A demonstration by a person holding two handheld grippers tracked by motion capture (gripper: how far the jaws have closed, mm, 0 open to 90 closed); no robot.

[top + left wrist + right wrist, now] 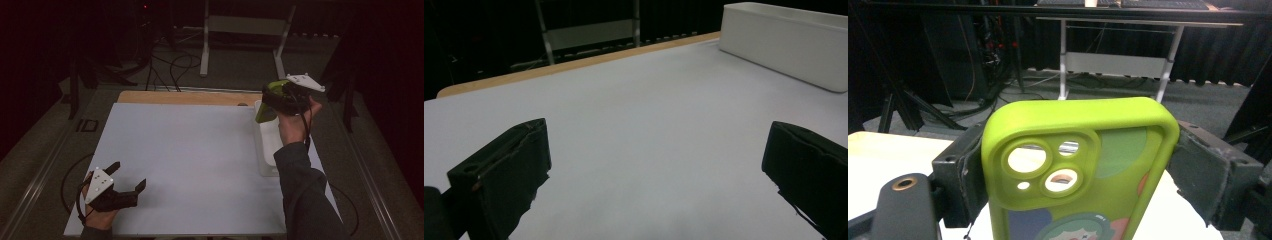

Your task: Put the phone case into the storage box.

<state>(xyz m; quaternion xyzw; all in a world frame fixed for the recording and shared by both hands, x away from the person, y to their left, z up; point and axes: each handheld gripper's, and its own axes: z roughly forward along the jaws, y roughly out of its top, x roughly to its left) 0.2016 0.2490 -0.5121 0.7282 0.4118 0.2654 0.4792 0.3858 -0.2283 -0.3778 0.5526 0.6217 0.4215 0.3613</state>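
Observation:
A lime-green phone case (1073, 170) with round camera cut-outs and a cartoon print stands upright between my right gripper's (1075, 172) black jaws, which press on its two sides. In the high view that right gripper (272, 102) holds the green phone case (266, 102) in the air above the far end of a white tray (267, 150) at the table's right. My left gripper (128, 176) rests on the white table (190, 160) at the front left, open, with nothing between its fingers (504, 175).
The white tray (784, 45) is a long rectangular bin along the table's right edge. A wooden strip (185, 97) runs along the table's far edge. Beyond it stand a metal frame (245, 30) and floor cables (172, 65).

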